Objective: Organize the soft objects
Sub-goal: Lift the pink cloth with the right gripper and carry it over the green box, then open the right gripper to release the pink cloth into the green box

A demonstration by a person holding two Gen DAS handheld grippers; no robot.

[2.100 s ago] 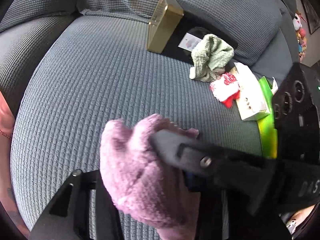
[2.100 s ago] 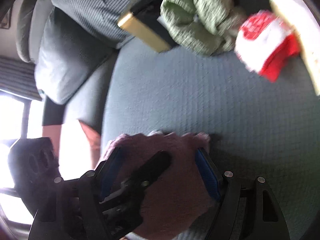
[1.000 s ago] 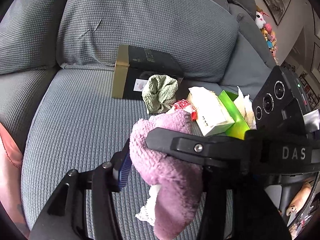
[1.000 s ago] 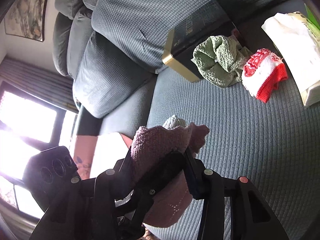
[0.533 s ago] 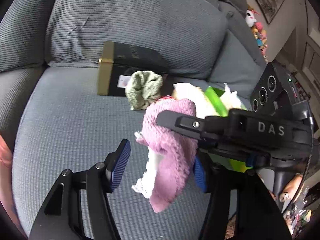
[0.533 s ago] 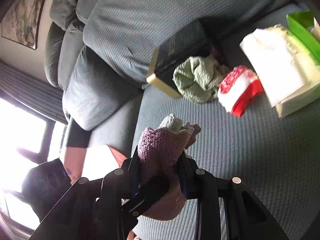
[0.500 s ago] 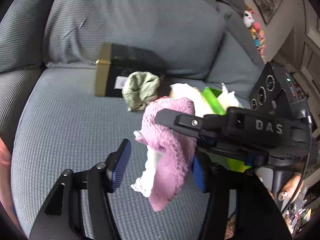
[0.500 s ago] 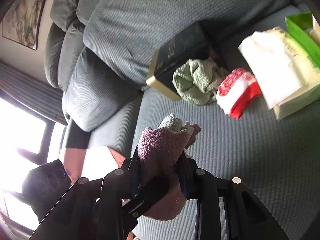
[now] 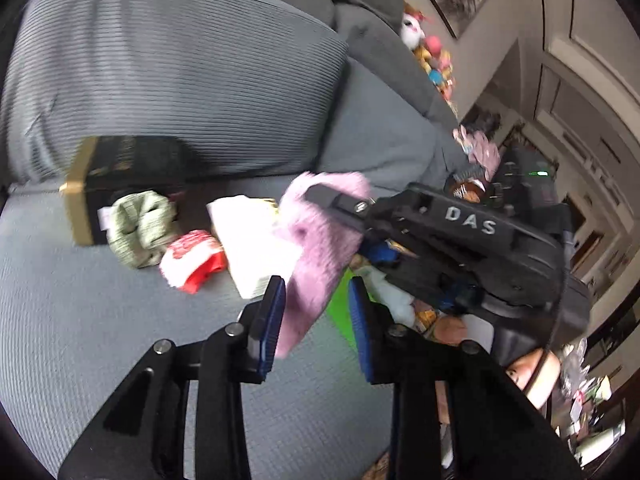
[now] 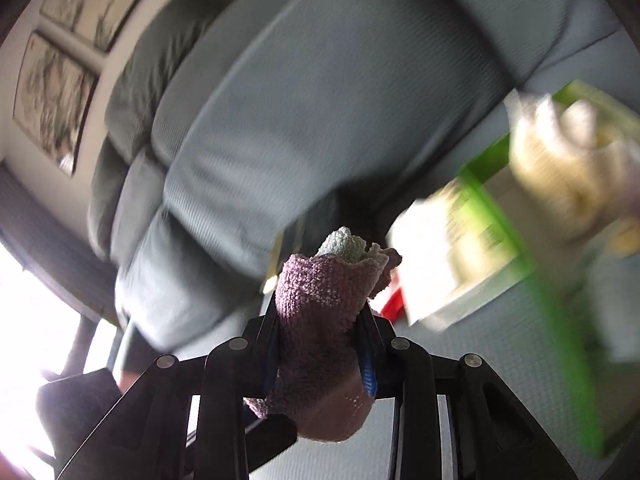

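The right gripper (image 10: 322, 344) is clenched on a pink fluffy sock (image 10: 320, 320), whose knitted cuff stands up between the blue pads and whose toe hangs below them; a pale green terry piece (image 10: 342, 242) peeks out of the cuff's top. In the left wrist view the same pink sock (image 9: 320, 240) hangs from the right gripper (image 9: 332, 202), a black bar with white letters, and its lower end reaches down beside the left gripper's fingers (image 9: 272, 320). The left gripper (image 9: 316, 320) holds nothing: its ribbed blue pads have just been closing, there is a gap between them, and whether the inner pad brushes the sock I cannot tell. All this is above a grey sofa seat (image 9: 100, 340) with a fine ribbed weave. Farther on the seat lie a small red and white knitted sock (image 9: 192, 260), a crumpled pale green sock (image 9: 140, 228) and a white soft packet (image 9: 252, 240), close together. A bright green box (image 10: 500, 200), blurred, stands just beside the packet. Behind the green sock a black box with a gold edge (image 9: 80, 196) leans against the plump grey back cushion (image 9: 180, 80).
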